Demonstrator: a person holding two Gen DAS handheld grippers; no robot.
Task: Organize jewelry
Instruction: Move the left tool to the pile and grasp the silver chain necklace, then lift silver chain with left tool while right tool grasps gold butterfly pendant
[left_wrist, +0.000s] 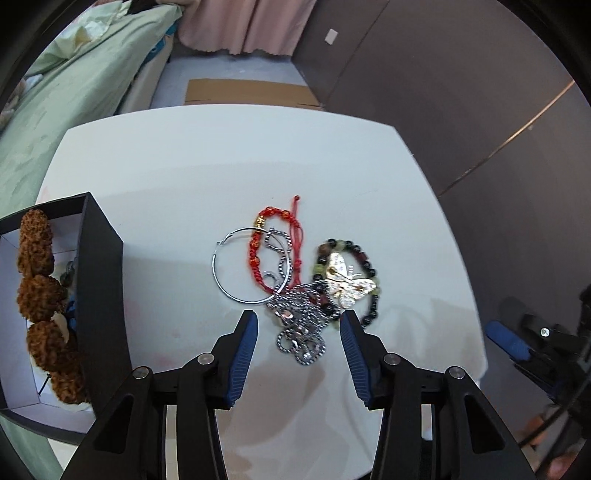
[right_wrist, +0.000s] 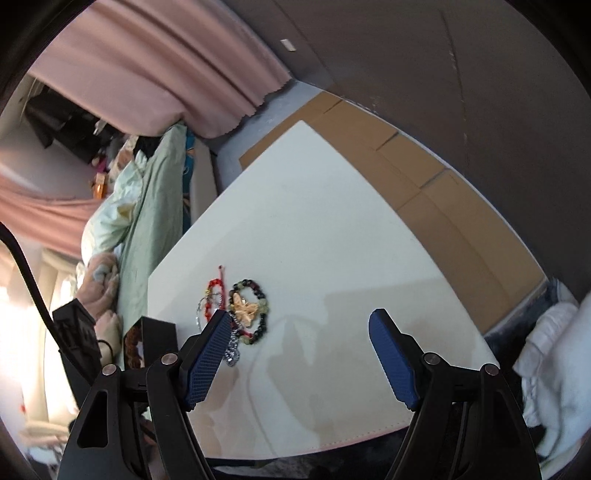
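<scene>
A tangle of jewelry lies on the white table (left_wrist: 221, 166): a silver hoop (left_wrist: 243, 266), a red cord bracelet (left_wrist: 258, 240), a silver chain (left_wrist: 299, 339), a gold butterfly (left_wrist: 345, 282) and a dark-and-green bead bracelet (left_wrist: 371, 275). My left gripper (left_wrist: 300, 315) points down over the chain, with one blue pad on either side of it. The pads do not press on it. The right wrist view shows the butterfly (right_wrist: 243, 310) and bead bracelet (right_wrist: 263, 300) ahead and to the left. My right gripper (right_wrist: 299, 314) is open over bare table with nothing between its fingers.
A black box (left_wrist: 99, 280) stands at the table's left edge and holds a string of large brown beads (left_wrist: 40, 288). A bed with green bedding (left_wrist: 74, 92) runs along the left. Flat cardboard (right_wrist: 424, 177) lies on the floor past the table's far edge.
</scene>
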